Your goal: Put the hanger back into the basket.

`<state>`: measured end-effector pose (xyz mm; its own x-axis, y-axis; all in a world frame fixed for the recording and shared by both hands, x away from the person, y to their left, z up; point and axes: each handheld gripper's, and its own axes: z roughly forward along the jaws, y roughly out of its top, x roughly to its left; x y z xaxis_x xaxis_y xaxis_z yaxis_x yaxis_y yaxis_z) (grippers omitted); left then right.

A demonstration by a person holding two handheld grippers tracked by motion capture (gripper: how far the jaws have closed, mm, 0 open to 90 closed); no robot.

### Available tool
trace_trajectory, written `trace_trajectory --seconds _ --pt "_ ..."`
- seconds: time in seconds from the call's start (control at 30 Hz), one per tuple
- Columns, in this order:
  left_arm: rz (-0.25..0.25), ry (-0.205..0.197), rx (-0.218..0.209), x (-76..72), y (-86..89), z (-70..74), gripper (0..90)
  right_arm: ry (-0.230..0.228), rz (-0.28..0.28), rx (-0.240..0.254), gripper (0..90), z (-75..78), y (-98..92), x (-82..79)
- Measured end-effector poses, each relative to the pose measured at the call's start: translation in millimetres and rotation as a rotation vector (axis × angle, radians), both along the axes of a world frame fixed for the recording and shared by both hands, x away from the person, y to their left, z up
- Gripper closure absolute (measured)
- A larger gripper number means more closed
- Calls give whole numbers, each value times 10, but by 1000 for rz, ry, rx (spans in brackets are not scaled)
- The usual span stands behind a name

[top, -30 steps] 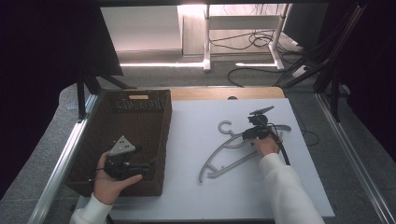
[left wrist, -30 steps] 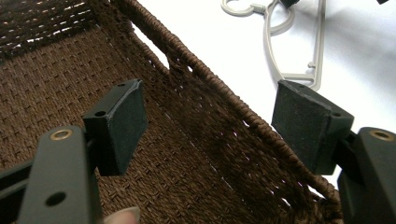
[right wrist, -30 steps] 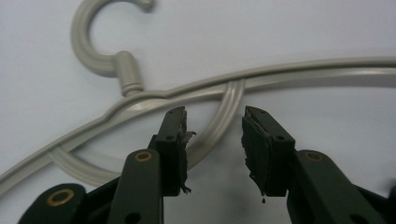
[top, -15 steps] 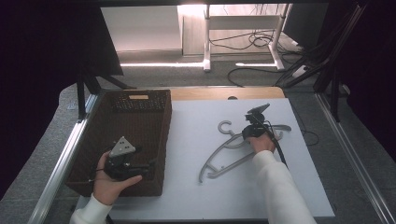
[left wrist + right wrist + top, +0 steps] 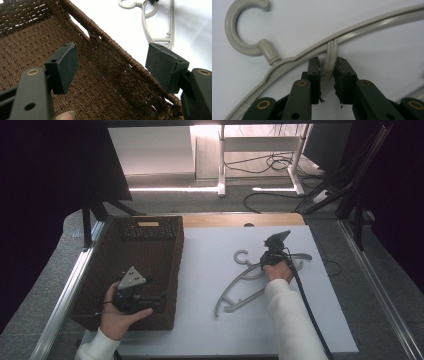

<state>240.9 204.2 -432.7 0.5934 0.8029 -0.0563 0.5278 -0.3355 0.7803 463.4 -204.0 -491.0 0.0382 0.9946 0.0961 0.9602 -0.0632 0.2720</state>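
Observation:
A pale grey plastic hanger (image 5: 248, 281) lies flat on the white table top (image 5: 210, 270), hook (image 5: 239, 30) pointing away from me. My right gripper (image 5: 270, 256) sits just below the hanger's neck. In the right gripper view its jaws (image 5: 328, 75) are shut on a thin curved strut of the hanger (image 5: 331, 56). My left gripper (image 5: 158, 298) is held inside a brown wicker basket (image 5: 150, 227) at its near right corner. Its jaws (image 5: 112, 67) are wide open, straddling the basket's right wall (image 5: 117, 57) with nothing gripped. The hanger (image 5: 150, 27) shows beyond that wall.
The basket takes up the left part of the table and holds nothing but my left hand and gripper. A black cable (image 5: 305, 305) trails from the right gripper along my right forearm. Metal rails (image 5: 65, 300) border the table's sides.
The right gripper has edged slightly forward and left onto the hanger's strut. The hanger and the left hand have stayed in place.

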Motion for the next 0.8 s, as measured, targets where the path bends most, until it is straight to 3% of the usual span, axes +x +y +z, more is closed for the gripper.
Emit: trace_trajectory --seconds 0.13,0.23,0.4,0.63,0.8 --pt "1 1 4 6 -2 -6 259 14 -27 54 816 1 -69 18" --pt "3 2 4 9 -1 -9 259 17 -12 61 821 2 -82 18" --pt "5 4 6 13 6 -15 259 3 13 112 823 9 -139 -5" --pt "9 6 8 21 11 -26 259 -41 61 186 824 80 -205 -43" --pt "11 8 13 24 6 -28 259 -88 97 265 826 178 -263 -93"
